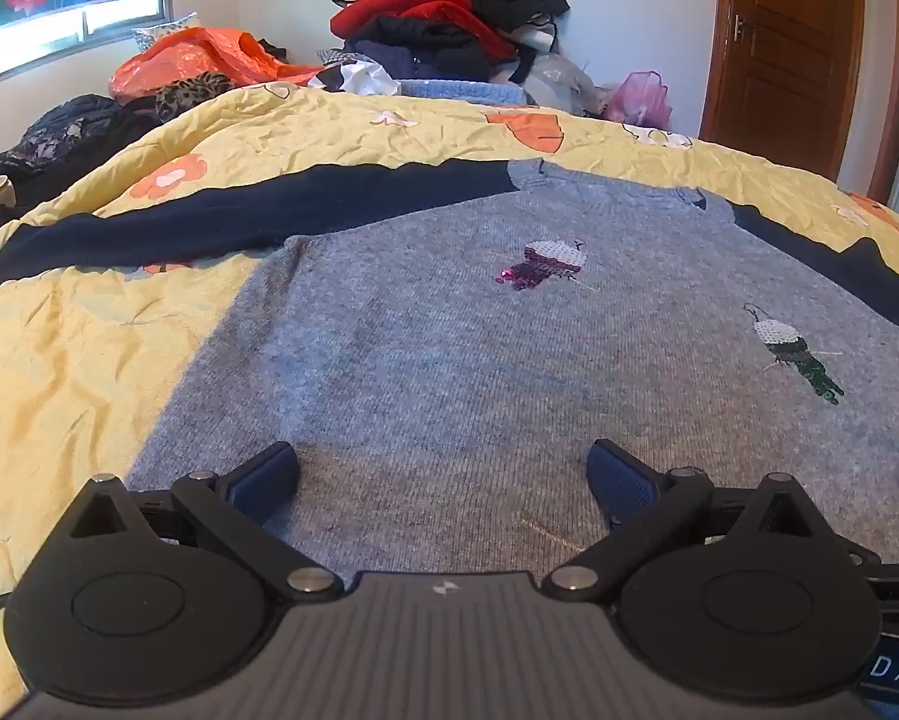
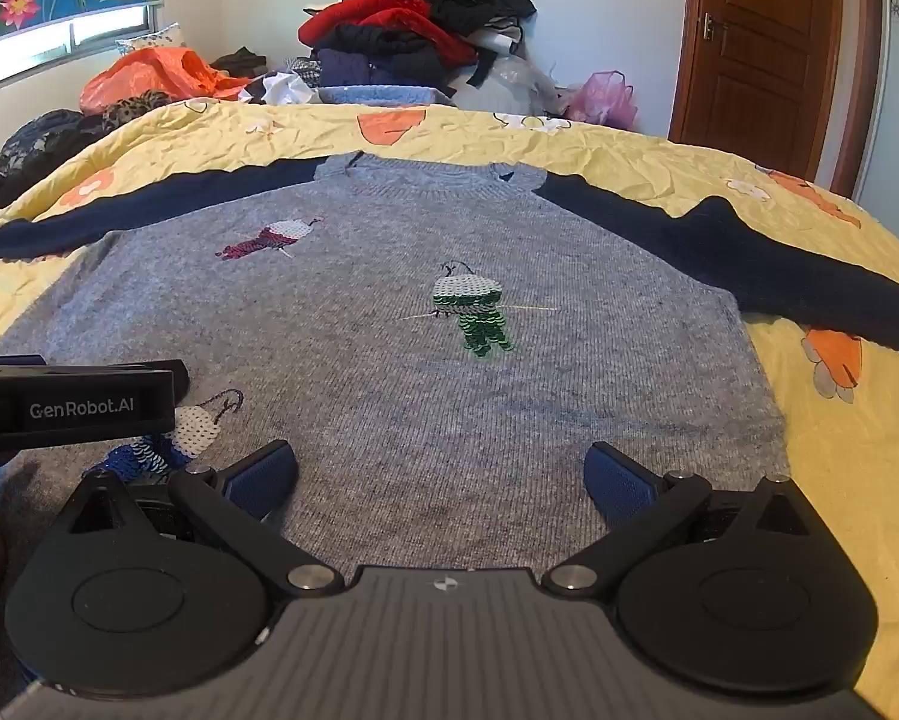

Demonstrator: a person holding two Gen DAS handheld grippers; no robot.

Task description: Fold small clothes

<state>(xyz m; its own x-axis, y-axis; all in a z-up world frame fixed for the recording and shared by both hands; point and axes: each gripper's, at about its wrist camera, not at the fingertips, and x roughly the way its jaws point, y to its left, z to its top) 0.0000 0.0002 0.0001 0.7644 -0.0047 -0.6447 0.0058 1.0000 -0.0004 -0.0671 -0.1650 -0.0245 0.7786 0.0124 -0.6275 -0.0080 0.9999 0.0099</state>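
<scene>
Over the grey sweater (image 2: 389, 360), lying flat on the yellow quilt (image 1: 77, 348): hovering with left gripper (image 1: 443, 474) and right gripper (image 2: 440, 471), both spread wide, gripping nothing.

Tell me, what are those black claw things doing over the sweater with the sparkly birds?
A person holds two grippers above a grey sweater lying flat on a yellow bedspread, its navy sleeves stretched out sideways. The left gripper and the right gripper both have their fingers spread open near the hem, holding nothing. No fold is made yet.
</scene>
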